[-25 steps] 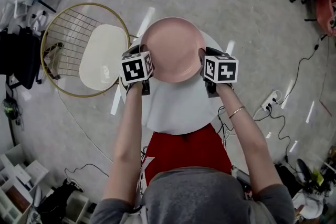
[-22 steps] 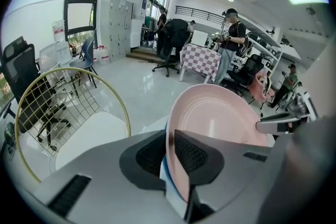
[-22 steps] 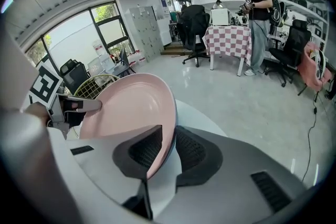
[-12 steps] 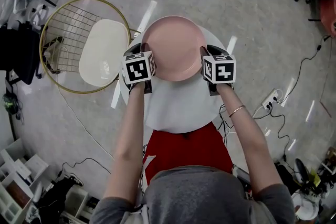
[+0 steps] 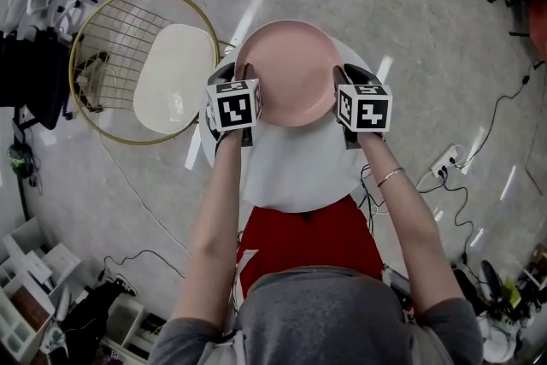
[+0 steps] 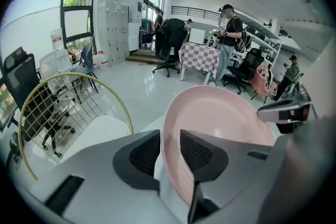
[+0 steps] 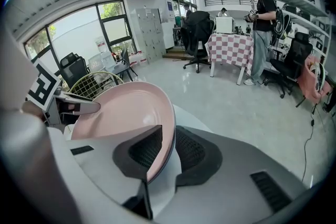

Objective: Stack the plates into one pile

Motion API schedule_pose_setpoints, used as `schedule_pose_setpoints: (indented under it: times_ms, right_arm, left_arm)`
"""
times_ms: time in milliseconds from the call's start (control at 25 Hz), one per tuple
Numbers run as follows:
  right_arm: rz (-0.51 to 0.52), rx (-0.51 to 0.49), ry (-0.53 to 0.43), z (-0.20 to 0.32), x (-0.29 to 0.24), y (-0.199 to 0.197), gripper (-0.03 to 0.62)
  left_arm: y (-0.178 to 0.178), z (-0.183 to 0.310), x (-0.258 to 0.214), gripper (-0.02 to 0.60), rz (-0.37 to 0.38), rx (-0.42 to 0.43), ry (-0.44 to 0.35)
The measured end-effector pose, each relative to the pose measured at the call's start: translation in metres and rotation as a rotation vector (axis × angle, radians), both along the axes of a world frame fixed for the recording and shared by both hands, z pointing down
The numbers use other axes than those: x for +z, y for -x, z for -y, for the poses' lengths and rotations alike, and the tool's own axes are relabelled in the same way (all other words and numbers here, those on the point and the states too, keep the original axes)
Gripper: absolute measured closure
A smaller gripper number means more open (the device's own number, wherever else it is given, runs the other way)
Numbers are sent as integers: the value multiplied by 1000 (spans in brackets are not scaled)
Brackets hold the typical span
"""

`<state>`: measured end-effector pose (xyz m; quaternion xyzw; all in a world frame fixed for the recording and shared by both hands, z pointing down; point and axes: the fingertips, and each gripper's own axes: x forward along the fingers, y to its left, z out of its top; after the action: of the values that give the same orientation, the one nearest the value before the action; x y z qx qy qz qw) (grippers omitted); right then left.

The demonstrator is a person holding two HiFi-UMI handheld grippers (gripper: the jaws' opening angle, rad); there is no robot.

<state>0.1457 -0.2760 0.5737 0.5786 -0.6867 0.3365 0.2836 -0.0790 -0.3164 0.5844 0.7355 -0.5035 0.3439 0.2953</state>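
Head view: locate the pink plate [image 5: 286, 68] at the far edge of the round white bench [image 5: 295, 175], with a gold wire chair [image 5: 171, 77] beside the bench's left edge. Left gripper view: read the left tongs [image 6: 169, 150] as released, jaws just widened, plate rim between them unpressed. Right gripper view: read the right tongs [image 7: 169, 148] as clenched on the plate's opposite rim.

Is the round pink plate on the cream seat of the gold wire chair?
No, the round pink plate is over the round white table, beside the chair.
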Motion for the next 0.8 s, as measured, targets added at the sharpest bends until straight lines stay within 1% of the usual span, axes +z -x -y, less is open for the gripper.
schedule_pose_setpoints:
  times_ms: [120,280,440,800]
  right_arm:
    - [2,-1,-10,4,-3,2,502]
    - [-4,5,-36,6,-10,3,502]
    - [-2,-1,-80,7,-25,8,502]
    - [46,-36,-175,-2,-63,27,502]
  left_arm:
    - [2,3,-4,456,35,-1,-37]
    - [4,4,-11,456,11,-11,-55]
    - [5,5,-28,458,-8,-9,-100]
    - [6,-10,-60,533,-41,-9,-178]
